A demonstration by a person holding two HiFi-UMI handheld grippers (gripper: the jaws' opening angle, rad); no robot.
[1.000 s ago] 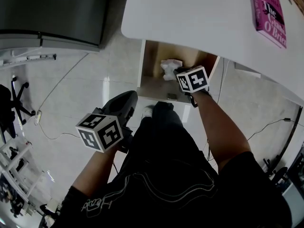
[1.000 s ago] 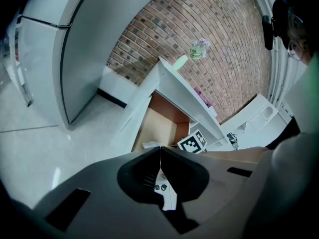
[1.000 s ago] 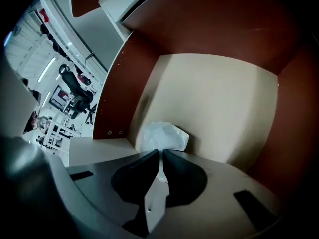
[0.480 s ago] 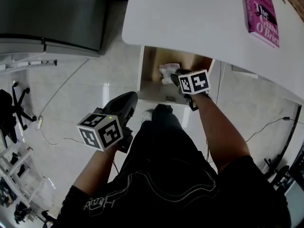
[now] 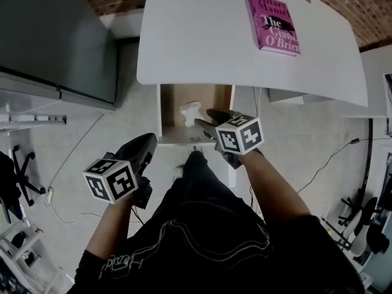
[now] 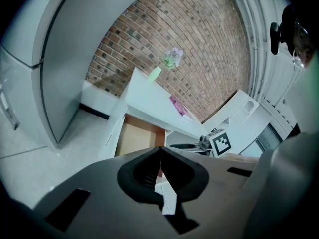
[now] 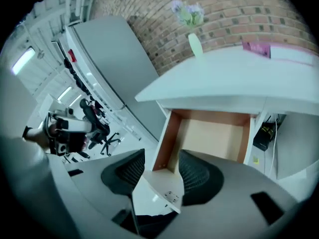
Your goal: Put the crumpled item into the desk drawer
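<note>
Jaws of the right gripper [image 7: 162,158] are opening, already wide apart, with nothing between their pads. One crumpled white item [image 5: 190,111] lies just beyond their tips, inside the single open drawer [image 5: 161,112] ahead of this gripper and apart from it. The drawer hangs under one white desk [image 5: 202,48], farther ahead, and one pink book [image 5: 274,23] lies on it off to the gripper's right. The left gripper [image 6: 159,153], well back from the drawer, has its two jaws pressed together and holds nothing.

Black short-sleeved shirt [image 5: 318,256], black trousers [image 5: 197,185]
</note>
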